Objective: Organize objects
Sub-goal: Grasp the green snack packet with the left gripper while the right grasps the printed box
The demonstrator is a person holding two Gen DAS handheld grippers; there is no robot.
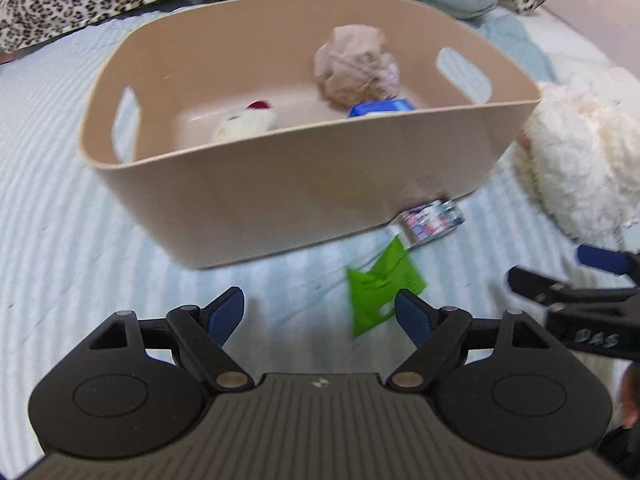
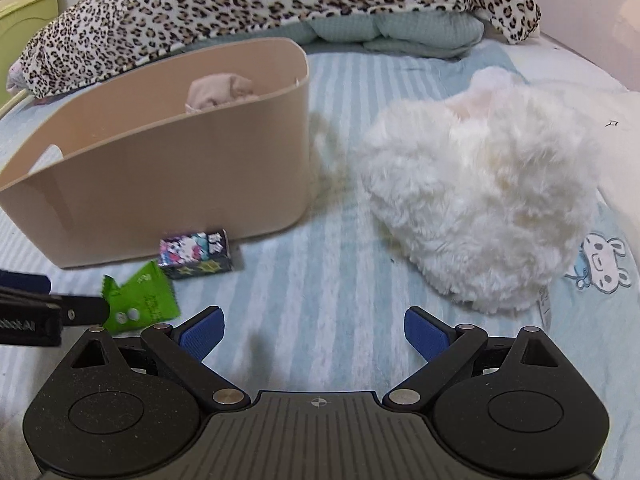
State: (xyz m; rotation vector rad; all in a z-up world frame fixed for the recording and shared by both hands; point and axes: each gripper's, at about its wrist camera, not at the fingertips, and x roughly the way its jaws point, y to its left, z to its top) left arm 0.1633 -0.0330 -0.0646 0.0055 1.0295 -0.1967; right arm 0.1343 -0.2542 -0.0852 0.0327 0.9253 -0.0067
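Left wrist view: a beige bin (image 1: 304, 168) sits on a bed with a pale blue striped sheet (image 1: 60, 200). Inside the bin lie a crumpled pinkish cloth (image 1: 356, 66), a blue packet (image 1: 380, 107) just in front of the cloth, and a small white plush with a red bit (image 1: 246, 120) toward the bin's left side. Just outside the bin's near right corner rests a small printed box (image 1: 434, 219), and a green packet (image 1: 380, 294) lies a little nearer than the box. A fluffy white plush (image 1: 580, 160) sits right of the bin. The left hand-held gripper (image 1: 319, 316) has its blue-padded fingers spread wide, holding nothing. The right hand-held gripper (image 1: 576, 292) enters from the right edge.

Right wrist view: the bin (image 2: 160, 184) is at left, the printed box (image 2: 196, 254) touching or just beside its base, the green packet (image 2: 140, 300) near the box. The fluffy white plush (image 2: 480, 200) lies right of the bin. A leopard-print blanket (image 2: 280, 0) is behind the bin. The right hand-held gripper (image 2: 314, 330) is spread open and empty.
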